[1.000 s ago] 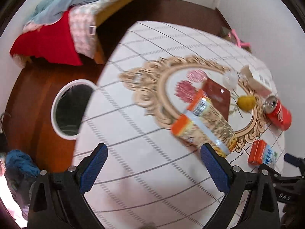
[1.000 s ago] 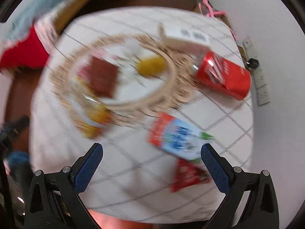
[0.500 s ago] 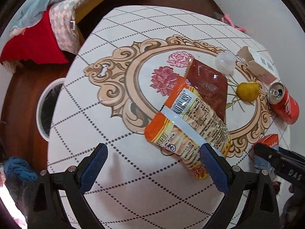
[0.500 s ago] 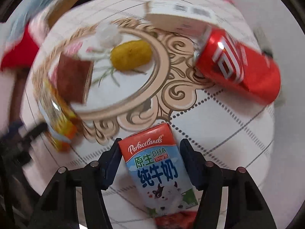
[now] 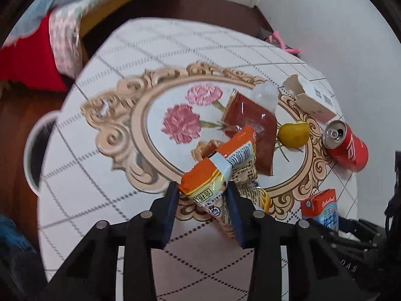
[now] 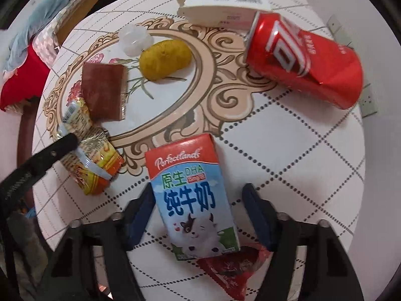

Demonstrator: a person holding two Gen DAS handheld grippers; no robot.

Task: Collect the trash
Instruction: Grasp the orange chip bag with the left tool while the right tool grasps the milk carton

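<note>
Cream covering: the round surface (image 5: pixel 105 213) wears a pale cloth with dotted diamond lines and a tan scrolled oval frame (image 5: pixel 117 115) printed round two pink flowers.
Left tool (image 5: pixel 203 202): clamped on the near end of the orange snack packet (image 5: pixel 220 173), which lies over the frame's near edge.
Right tool (image 6: pixel 198 212): fingers straddle the milk carton (image 6: pixel 193 200), just outside the frame; the left pad touches it, a gap shows at the right pad, so not gripping.
Inside the frame: brown wrapper (image 5: pixel 253 125), clear plastic lid (image 5: pixel 265 95), yellow fruit (image 5: pixel 293 134).
Right of the frame: red can (image 6: pixel 303 57) on its side, white box (image 6: pixel 223 7) touching it.
Under the carton: a red wrapper (image 6: pixel 233 271).
Room: dark wood floor (image 5: pixel 15 125), white wall (image 5: pixel 325 12), a bed with a red blanket (image 5: pixel 27 57), and a white-rimmed bin (image 5: pixel 35 150) left of the frame.
</note>
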